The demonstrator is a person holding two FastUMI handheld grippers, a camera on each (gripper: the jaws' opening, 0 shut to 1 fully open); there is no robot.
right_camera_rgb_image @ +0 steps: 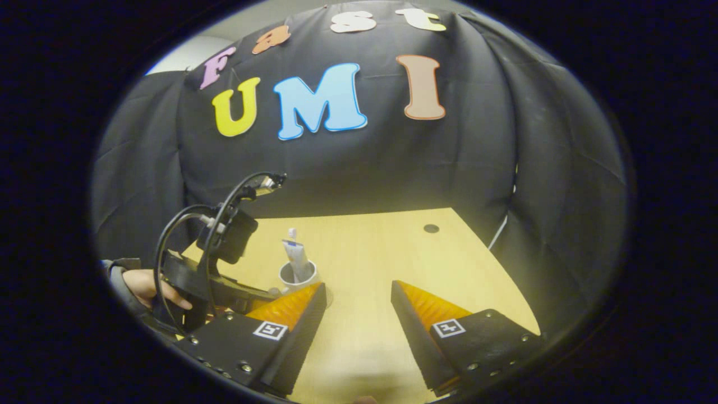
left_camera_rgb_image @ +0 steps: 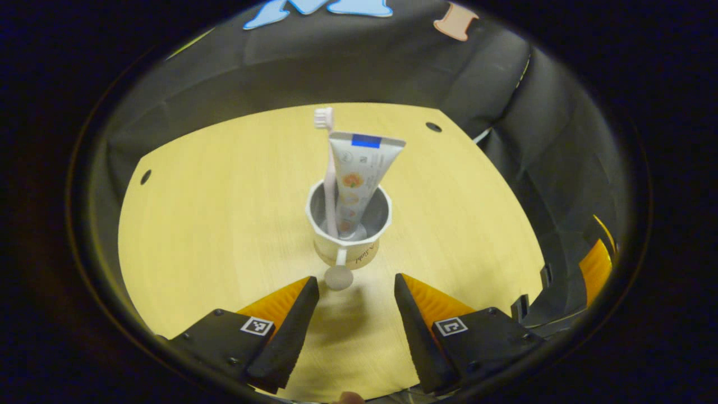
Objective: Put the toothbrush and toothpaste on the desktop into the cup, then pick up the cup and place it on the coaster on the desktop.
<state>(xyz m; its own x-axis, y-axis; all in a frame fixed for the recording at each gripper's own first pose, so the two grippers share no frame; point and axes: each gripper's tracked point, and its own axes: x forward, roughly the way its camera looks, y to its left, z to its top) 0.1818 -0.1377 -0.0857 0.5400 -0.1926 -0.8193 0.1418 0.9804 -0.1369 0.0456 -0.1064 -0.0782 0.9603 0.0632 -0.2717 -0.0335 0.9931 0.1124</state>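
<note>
A white cup (left_camera_rgb_image: 349,242) stands on the wooden desktop (left_camera_rgb_image: 213,224), its handle (left_camera_rgb_image: 340,264) pointing at me. A pink-white toothbrush (left_camera_rgb_image: 331,179) and a white toothpaste tube (left_camera_rgb_image: 359,174) stand upright inside it. A brownish ring shows under the cup's base; I cannot tell whether it is the coaster. My left gripper (left_camera_rgb_image: 355,279) is open just short of the handle, touching nothing. In the right gripper view the cup (right_camera_rgb_image: 296,275) sits left of centre with the left gripper (right_camera_rgb_image: 270,292) beside it, held by a hand (right_camera_rgb_image: 147,287). My right gripper (right_camera_rgb_image: 359,287) is open over bare desktop (right_camera_rgb_image: 392,247).
The desktop has small round holes (left_camera_rgb_image: 433,127) (left_camera_rgb_image: 145,177) near its far corners. Black cloth walls close the booth behind and to the right. Part of the right gripper (left_camera_rgb_image: 594,269) shows at the right edge of the left gripper view.
</note>
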